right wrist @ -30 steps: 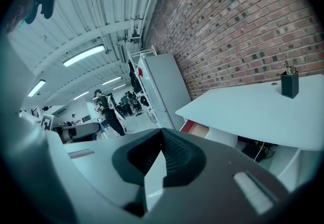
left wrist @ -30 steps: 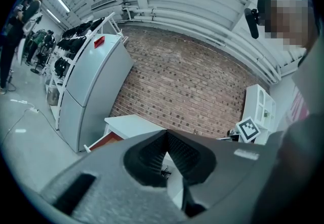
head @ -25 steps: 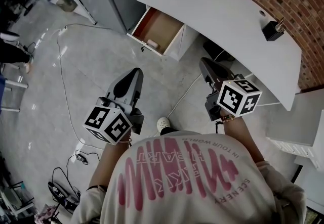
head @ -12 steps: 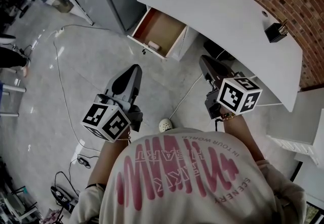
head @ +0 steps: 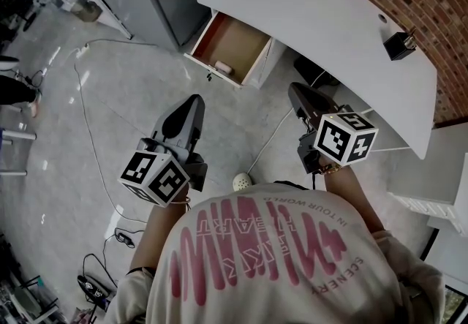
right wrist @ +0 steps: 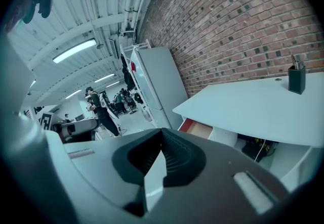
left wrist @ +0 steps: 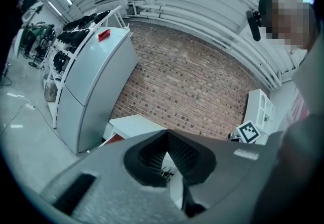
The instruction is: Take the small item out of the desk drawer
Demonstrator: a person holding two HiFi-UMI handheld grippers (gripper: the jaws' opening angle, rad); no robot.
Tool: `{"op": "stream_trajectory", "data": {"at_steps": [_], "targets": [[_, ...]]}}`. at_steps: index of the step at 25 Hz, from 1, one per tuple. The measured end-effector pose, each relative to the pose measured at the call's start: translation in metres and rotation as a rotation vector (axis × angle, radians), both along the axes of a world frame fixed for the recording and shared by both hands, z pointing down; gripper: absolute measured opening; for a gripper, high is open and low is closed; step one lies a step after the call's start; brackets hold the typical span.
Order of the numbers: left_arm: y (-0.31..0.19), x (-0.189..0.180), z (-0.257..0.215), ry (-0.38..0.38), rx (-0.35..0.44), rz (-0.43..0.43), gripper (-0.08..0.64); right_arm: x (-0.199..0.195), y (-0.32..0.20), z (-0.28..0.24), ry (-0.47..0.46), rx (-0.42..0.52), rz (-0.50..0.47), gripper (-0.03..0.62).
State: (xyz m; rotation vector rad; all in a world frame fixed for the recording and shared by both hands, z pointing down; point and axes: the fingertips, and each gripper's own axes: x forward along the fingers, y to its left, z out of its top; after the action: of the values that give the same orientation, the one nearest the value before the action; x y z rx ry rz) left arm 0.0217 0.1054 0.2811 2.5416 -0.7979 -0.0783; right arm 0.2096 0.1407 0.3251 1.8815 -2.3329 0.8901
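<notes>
In the head view, the open drawer (head: 240, 39) is seen under the left end of the white tabletop (head: 322, 23). The small pale item (head: 222, 66) lies inside it, near the front panel. Both tools are held well short of the drawer, above the floor. The left gripper (head: 194, 102) and the right gripper (head: 295, 88) are pointed towards the desk. A cable (head: 88, 110) is trailed across the floor on the left.

In the left gripper view, the jaws are shown pressed together at the tips, with nothing pinched. The tabletop edge and the drawer's reddish side (left wrist: 115, 138) are seen far beyond them.

In the right gripper view, the jaws are likewise closed and empty. The drawer (right wrist: 200, 128) sits well ahead, below the tabletop, on which a black pen holder (right wrist: 295, 80) stands.

The reach is judged not yet begun. If the jaws are not spread before entry, the item may be nudged deeper or missed. Because it lies close to the front panel, that panel may be struck and the drawer pushed shut.
</notes>
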Motion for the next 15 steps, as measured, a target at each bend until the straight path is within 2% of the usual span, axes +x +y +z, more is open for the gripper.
{"op": "stream_trajectory", "data": {"at_steps": [10,15], "targets": [[-0.003,-0.035,0.004,0.044,-0.016,-0.077,0.005,-0.019,-0.015,0.015,0.021,-0.053,-0.031,0.009],[-0.004,-0.047,0.004,0.060,-0.013,-0.121,0.005,-0.026,-0.020,0.027,-0.007,-0.095,-0.042,0.015]]}}
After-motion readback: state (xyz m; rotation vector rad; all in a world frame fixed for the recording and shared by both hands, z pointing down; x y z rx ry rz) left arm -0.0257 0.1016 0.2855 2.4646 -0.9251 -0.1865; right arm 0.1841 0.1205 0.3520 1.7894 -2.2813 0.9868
